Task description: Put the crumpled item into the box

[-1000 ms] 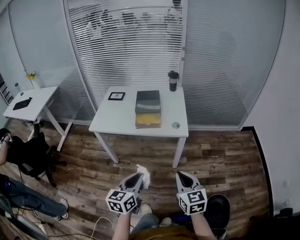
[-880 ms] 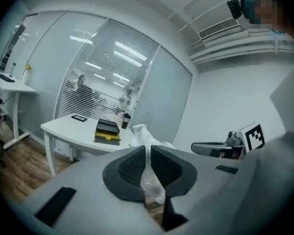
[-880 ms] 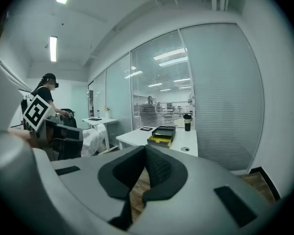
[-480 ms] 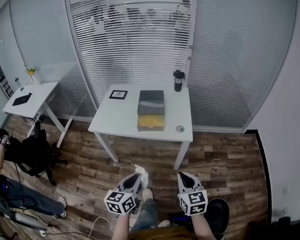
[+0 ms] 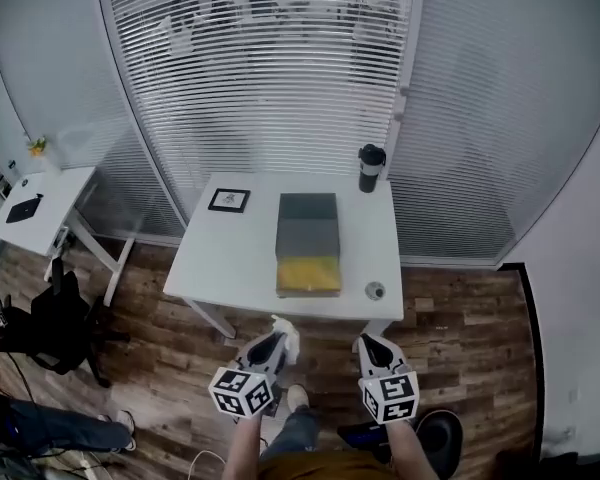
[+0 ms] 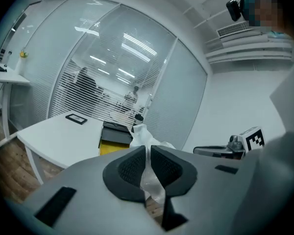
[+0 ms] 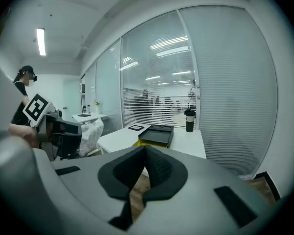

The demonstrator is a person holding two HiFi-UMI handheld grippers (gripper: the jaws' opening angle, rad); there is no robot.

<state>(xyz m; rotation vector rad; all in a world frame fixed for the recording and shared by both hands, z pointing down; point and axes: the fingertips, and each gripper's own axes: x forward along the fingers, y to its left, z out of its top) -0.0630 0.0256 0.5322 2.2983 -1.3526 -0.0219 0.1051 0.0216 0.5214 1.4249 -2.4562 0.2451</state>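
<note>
The crumpled white item [image 5: 286, 332] sticks out past the tips of my left gripper [image 5: 273, 342], which is shut on it; in the left gripper view the crumpled item [image 6: 146, 140] is pinched between the dark pads. The box [image 5: 308, 251] lies on the white table [image 5: 230, 253], its yellow tray toward me and its dark lid flipped back behind. Both grippers hang over the wooden floor just short of the table's near edge. My right gripper [image 5: 372, 346] is shut with nothing in it, its tips touching [image 7: 143, 148]. The box [image 7: 157, 134] lies ahead of it.
A black tumbler [image 5: 370, 168] stands at the table's far right corner, a small framed picture [image 5: 228, 200] lies far left, and a small round object [image 5: 375, 290] sits near the front right. A second white desk [image 5: 40, 208] and a dark chair [image 5: 55, 318] stand left. Glass walls with blinds lie behind.
Both grippers have travelled forward toward the table, which now looms larger and nearer in the head view. The left gripper keeps its hold on the crumpled item.
</note>
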